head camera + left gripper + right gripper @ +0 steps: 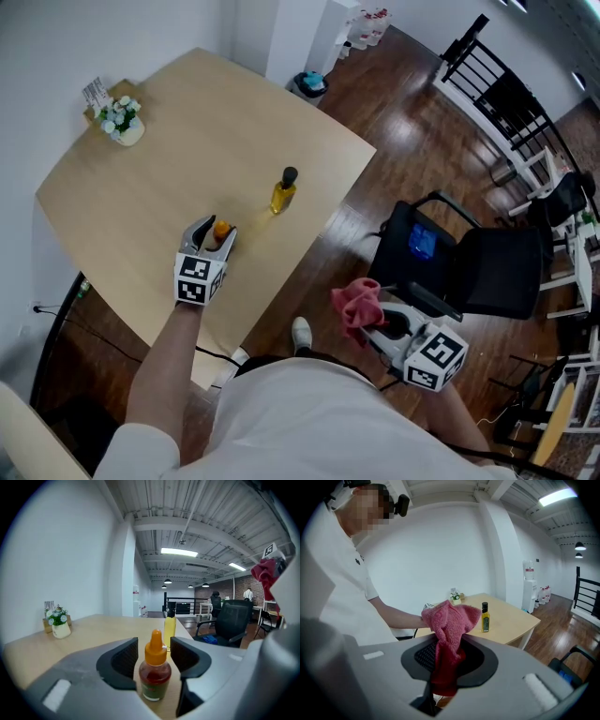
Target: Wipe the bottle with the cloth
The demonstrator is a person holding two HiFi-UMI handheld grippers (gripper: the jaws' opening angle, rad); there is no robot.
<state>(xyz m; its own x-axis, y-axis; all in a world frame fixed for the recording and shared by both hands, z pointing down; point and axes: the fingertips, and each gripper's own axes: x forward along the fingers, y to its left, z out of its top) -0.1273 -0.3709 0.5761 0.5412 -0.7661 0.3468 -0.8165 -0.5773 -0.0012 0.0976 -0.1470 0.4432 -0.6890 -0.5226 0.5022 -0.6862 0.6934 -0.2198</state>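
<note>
A small bottle (154, 677) with an orange cap and reddish contents stands upright on the wooden table (141, 197), between the jaws of my left gripper (154, 649). The pads stand a little off its sides, so the gripper is open. In the head view this bottle (222, 230) shows at the left gripper's (212, 236) tips. A taller yellow bottle (283, 192) with a black cap stands farther out, near the table's right edge. My right gripper (447, 660) is shut on a pink-red cloth (450, 625), held off the table, above the floor at my right.
A small pot of flowers (122, 122) sits at the table's far left corner. A black office chair (469, 262) stands on the wooden floor right of the table. A bin (309, 86) stands beyond the far edge.
</note>
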